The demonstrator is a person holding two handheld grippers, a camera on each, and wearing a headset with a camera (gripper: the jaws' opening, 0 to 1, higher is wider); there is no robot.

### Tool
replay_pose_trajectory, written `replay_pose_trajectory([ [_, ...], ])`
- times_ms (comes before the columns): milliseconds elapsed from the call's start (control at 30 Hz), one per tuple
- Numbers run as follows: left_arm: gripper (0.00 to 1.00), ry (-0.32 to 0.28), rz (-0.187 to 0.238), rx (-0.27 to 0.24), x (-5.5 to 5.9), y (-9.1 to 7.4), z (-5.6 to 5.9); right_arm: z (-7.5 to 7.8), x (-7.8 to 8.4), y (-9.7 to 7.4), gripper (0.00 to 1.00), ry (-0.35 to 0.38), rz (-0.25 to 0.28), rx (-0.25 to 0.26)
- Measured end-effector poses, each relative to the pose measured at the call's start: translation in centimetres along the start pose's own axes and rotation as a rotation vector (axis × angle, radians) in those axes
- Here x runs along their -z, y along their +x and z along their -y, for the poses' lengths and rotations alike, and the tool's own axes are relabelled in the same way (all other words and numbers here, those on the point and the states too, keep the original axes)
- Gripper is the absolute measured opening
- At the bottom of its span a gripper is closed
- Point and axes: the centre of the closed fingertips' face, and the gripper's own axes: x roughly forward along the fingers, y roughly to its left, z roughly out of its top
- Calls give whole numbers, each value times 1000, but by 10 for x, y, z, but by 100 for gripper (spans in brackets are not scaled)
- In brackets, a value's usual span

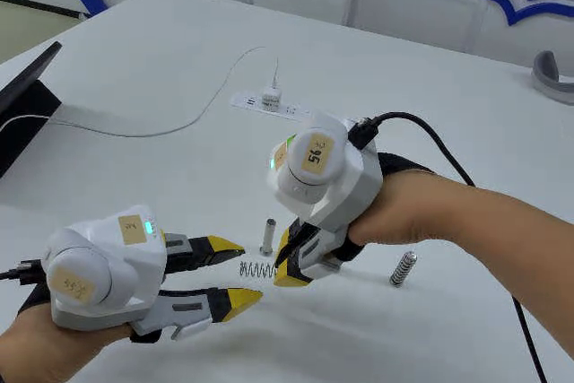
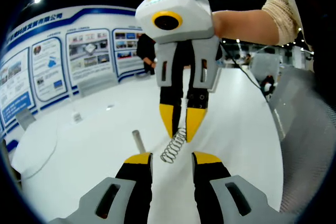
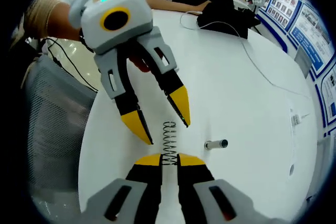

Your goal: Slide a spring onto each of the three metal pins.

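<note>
On the white bench (image 1: pixel 179 69) my left tool (image 1: pixel 246 270) sits released, and my right tool (image 1: pixel 289 272) is clenched, just beside the bare upright pin (image 1: pixel 268 236), on one end of the spring (image 1: pixel 258 269), which lies roughly flat, pointing toward the left tool.

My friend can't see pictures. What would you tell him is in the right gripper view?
The right gripper pinches one end of a small spring over a white table. The left gripper faces it with its jaws open on either side of the spring's far end, and a metal pin sits nearby.
</note>
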Motion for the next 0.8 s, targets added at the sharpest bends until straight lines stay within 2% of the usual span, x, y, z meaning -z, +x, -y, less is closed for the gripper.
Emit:
replay_pose_trajectory([
  [467,14,31,17,22,-3,2,6,-8,2,-4,12,-82,-18,-28],
  [800,11,23,27,50,-5,2,12,-9,3,-5,12,-118,-9,-32],
])
